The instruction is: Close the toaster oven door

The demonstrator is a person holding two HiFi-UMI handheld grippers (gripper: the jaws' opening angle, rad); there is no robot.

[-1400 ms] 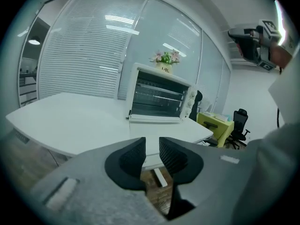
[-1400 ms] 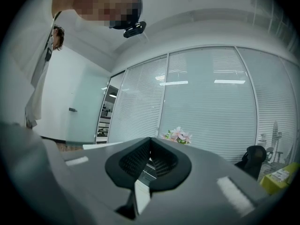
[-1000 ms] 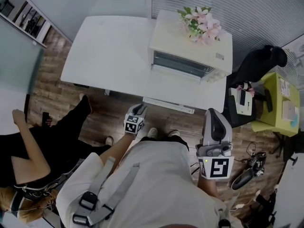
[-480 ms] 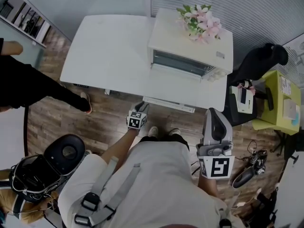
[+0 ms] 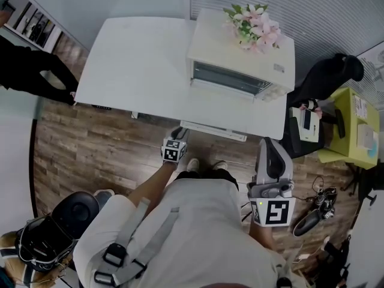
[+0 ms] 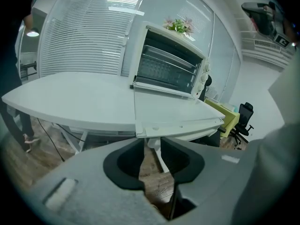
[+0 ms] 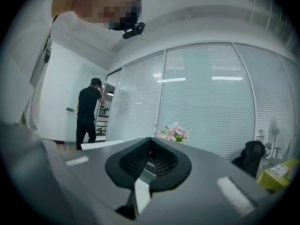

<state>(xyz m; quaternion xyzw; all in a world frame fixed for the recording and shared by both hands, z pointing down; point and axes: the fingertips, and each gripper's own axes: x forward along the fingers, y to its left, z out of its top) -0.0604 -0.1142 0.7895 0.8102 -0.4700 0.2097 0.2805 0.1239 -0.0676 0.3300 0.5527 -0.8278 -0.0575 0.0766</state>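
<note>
The white toaster oven [image 5: 240,56] stands at the table's right end, seen in the left gripper view as [image 6: 168,64]. Its door [image 5: 213,131] lies swung down flat, jutting past the table's front edge; the door [image 6: 164,109] fills the middle of the left gripper view. My left gripper [image 5: 177,137] hovers just in front of and slightly below the door's front edge [image 6: 178,125]. Its jaws [image 6: 151,146] are closing with a narrow gap, nothing between them. My right gripper [image 5: 271,147] hangs back at the right, tilted upward, its jaws [image 7: 150,146] together and empty.
Pink flowers [image 5: 255,27] sit on the oven. The white table [image 5: 138,65] extends left. A person in black [image 5: 30,71] stands at far left. A black helmet-like thing [image 5: 78,212] lies lower left. A yellow side table [image 5: 351,131] and black chair [image 5: 327,77] stand right.
The person in black has moved away to the upper left, and the black round thing has shifted down to the lower left. My left gripper crept slightly toward the door; the right stayed put.
</note>
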